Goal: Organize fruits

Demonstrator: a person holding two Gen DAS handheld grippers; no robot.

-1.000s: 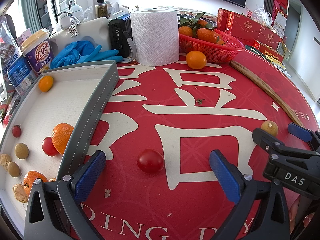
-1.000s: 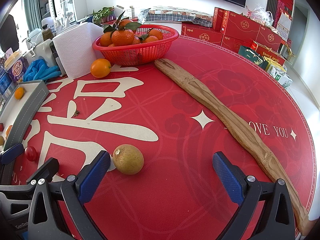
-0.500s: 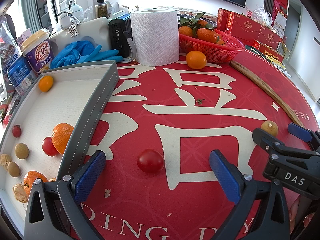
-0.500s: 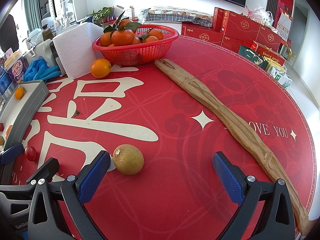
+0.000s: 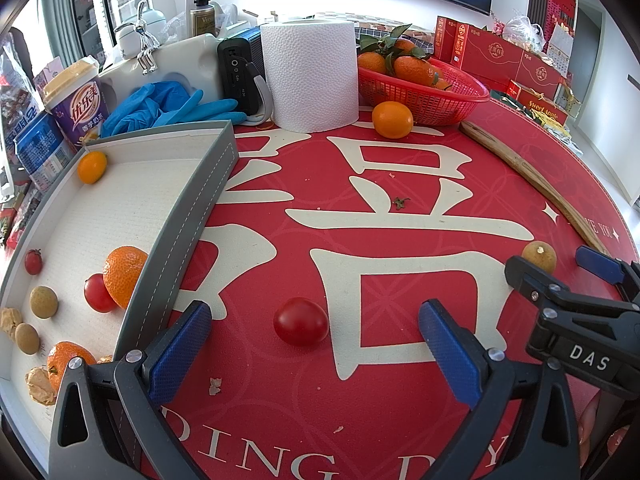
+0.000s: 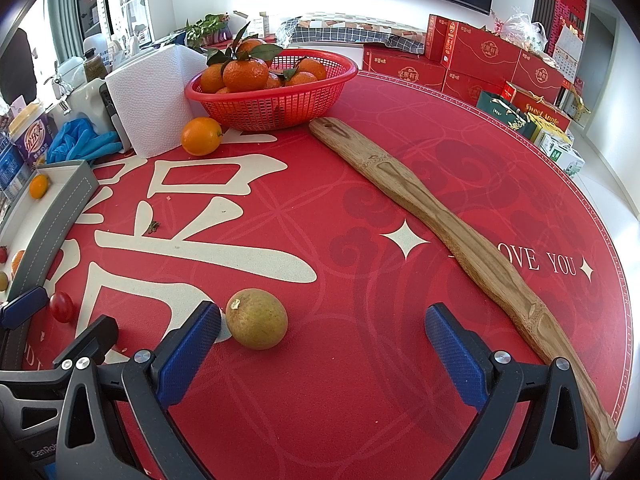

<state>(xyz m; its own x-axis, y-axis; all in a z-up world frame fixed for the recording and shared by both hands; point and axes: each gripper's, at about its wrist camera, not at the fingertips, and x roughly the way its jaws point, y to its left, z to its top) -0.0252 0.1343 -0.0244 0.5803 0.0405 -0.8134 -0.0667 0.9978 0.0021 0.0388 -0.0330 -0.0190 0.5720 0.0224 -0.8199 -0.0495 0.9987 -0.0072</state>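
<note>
At the left edge of the red table mat point(image 5: 400, 420) we note the grey-walled tray point(image 5: 188, 240) with a white floor. It holds a small orange fruit point(image 5: 92, 167) in its far corner, and nearer to us a small red tomato point(image 5: 33, 261), a tangerine point(image 5: 124, 276) touching a second tomato point(image 5: 98, 293), two brown longans point(image 5: 44, 302), another tangerine point(image 5: 64, 362) and bits of peel. Behind the tray, at the mat's far left edge, we see blue gloves point(image 5: 168, 106) and a paper towel roll point(image 5: 310, 76), upright. The left gripper point(image 5: 316, 346) sits low over the mat's near edge, jaws wide open and holding nothing; a cherry tomato point(image 5: 301, 321) lies on the mat between its blue pads, touching neither. Toward the far edge a loose orange point(image 5: 392, 119) rests just in front of the red basket point(image 5: 440, 92) of leafy tangerines. The right gripper point(image 6: 324, 344) is likewise spread wide and empty; a brown-green longan point(image 6: 256, 323) lies on the mat just beside its left pad point(image 6: 188, 348), and we cannot tell whether they touch. To the right, a long wooden stick point(image 6: 448, 228) runs from the basket toward the mat's near right edge. Red boxes point(image 6: 480, 56) stand beyond the mat's far right edge.
</note>
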